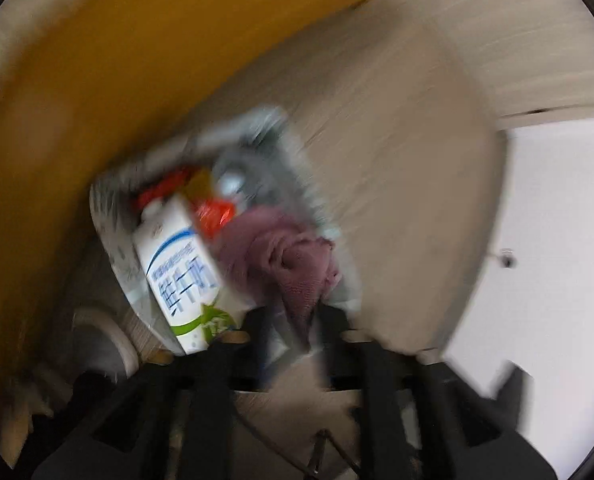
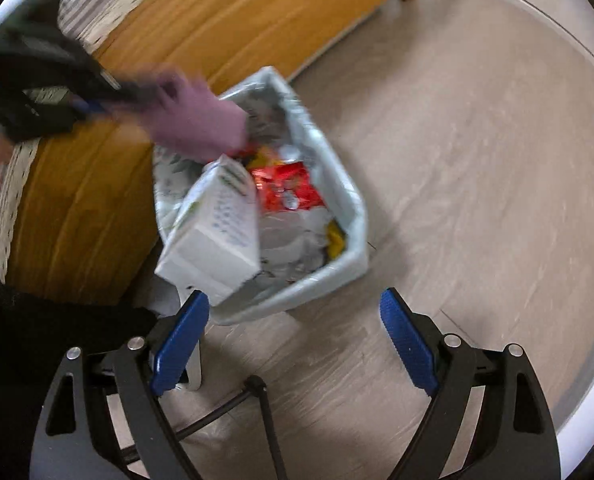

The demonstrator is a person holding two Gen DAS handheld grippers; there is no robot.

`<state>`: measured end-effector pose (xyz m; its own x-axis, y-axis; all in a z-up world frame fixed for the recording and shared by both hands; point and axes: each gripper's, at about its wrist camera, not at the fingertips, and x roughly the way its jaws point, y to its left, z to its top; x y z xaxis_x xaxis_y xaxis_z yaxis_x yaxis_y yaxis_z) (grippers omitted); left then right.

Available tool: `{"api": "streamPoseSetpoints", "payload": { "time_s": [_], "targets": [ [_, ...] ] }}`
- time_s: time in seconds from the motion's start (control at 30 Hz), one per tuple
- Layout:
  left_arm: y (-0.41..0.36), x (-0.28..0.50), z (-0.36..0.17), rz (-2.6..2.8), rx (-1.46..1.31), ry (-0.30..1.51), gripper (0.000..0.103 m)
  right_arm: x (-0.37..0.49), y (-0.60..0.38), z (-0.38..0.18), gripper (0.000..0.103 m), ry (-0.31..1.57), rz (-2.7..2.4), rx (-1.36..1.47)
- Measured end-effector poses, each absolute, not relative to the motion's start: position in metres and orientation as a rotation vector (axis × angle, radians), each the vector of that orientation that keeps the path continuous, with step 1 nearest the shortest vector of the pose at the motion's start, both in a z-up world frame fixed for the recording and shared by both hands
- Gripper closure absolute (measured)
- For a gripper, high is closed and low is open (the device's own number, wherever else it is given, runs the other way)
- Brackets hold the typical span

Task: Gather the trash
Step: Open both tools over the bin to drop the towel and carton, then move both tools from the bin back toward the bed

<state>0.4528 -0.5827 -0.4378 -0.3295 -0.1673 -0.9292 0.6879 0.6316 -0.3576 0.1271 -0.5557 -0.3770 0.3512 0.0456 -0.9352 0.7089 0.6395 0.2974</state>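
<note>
blurred mauve cloth [image 1: 289,264], bin [image 2: 353,216] contents jumbled

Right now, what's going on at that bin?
A person is collecting trash with a two-finger tool in each hand. The left tool is over the lined bin with a purple cloth at its tips; blur hides whether the pads still press it. The right tool stands open and empty above the floor. A milk carton sits tilted on the bin's near rim, over a red wrapper and other trash.
</note>
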Motion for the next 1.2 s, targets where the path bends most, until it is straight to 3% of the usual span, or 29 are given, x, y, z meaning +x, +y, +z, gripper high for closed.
{"api": "streamPoseSetpoints", "payload": {
  "time_s": [0.03, 0.13, 0.7, 0.87, 1.03, 1.2],
  "targets": [
    [-0.579, 0.456, -0.453, -0.856, 0.418, 1.709, 0.046, 0.125, -0.557, -0.378, 0.019, 1.144, -0.506, 0.808],
    [-0.570, 0.464, -0.473, -0.749, 0.426, 1.723, 0.046, 0.125, -0.559, -0.377, 0.019, 1.132, -0.522, 0.820],
    [-0.547, 0.451, -0.426, -0.857, 0.359, 1.714, 0.045, 0.145, -0.556, -0.363, 0.019, 1.213, -0.596, 0.733],
    [-0.528, 0.442, -0.378, -0.923, 0.300, 1.614, 0.045, 0.157, -0.553, -0.335, 0.019, 1.215, -0.632, 0.644],
    [-0.475, 0.453, -0.303, -1.070, 0.003, 1.506, 0.045, 0.181, -0.543, -0.297, 0.019, 1.189, -0.642, 0.517],
    [-0.404, 0.479, -0.231, -1.071, -0.062, 1.259, 0.040, 0.221, -0.529, -0.250, 0.019, 1.098, -0.625, 0.452]
  ]
}}
